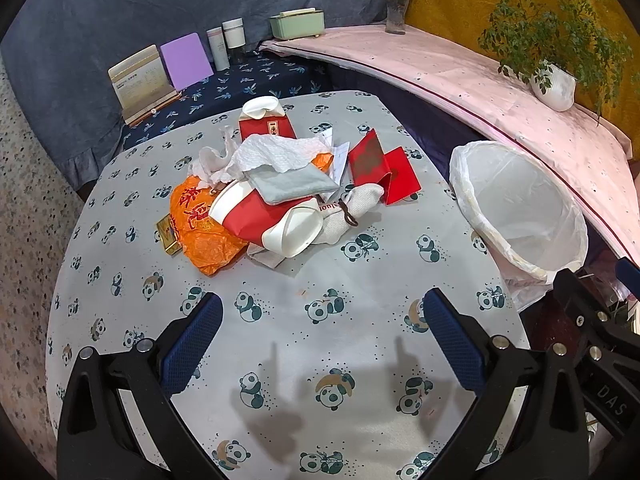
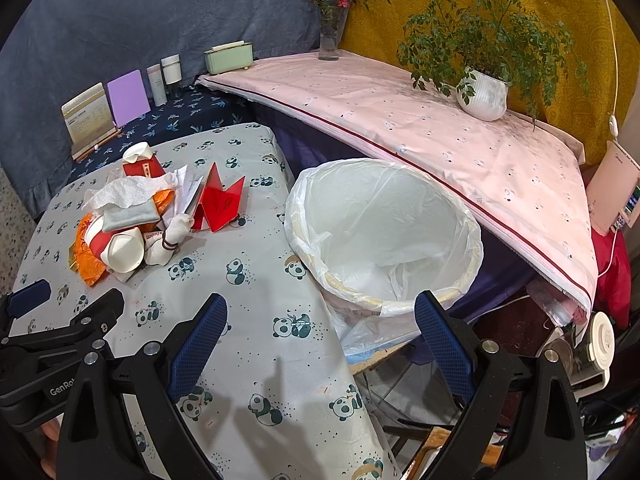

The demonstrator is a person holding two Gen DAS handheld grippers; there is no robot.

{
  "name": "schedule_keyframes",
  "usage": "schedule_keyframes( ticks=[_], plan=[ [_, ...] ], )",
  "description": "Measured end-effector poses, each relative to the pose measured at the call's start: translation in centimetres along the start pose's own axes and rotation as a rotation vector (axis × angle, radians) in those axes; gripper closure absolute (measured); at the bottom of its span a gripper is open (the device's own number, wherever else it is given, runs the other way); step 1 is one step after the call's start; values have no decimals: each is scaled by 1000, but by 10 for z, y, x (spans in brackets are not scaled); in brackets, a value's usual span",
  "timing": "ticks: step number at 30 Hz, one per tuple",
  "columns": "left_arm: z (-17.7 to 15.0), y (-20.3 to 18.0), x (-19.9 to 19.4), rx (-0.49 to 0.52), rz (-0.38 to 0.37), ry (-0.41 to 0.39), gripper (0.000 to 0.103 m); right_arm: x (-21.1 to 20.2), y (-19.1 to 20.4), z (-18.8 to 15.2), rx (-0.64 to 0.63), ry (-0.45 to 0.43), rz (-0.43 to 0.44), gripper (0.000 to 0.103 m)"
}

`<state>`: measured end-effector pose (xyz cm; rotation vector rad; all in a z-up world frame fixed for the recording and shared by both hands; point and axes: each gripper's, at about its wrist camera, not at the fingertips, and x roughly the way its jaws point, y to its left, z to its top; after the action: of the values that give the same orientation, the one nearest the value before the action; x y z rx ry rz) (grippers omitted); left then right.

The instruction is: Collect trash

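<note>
Trash pile [image 1: 276, 196] beyond spread tongs [image 1: 323, 312]

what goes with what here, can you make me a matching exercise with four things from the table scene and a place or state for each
Things:
1. white-lined round trash bin
2. orange crinkled plastic bag
3. folded red paper envelope
4. white ribbed plant pot

Places or states:
A. on the pink cloth shelf, holding a green plant
B. beside the panda tablecloth's right edge, nothing visible inside
C. at the left side of the trash pile, partly under a red and white paper cup
D. standing open at the pile's right side, nearest the bin

Pairs: 1-B, 2-C, 3-D, 4-A
</note>
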<state>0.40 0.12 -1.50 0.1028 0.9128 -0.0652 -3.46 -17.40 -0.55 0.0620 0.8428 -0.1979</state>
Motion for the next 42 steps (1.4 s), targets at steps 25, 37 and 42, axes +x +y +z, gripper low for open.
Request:
schedule_keyframes(
  ticks=[25,37,42],
  plan=[
    [2,2,0,5,5,2,7,0,-3,2,2,-5,-1,12],
    [3,2,0,5,6,1,7,2,-5,3,2,-5,-3,12],
    [3,2,0,7,5,2,7,1,-5,2,3,-4,-2,12]
  ],
)
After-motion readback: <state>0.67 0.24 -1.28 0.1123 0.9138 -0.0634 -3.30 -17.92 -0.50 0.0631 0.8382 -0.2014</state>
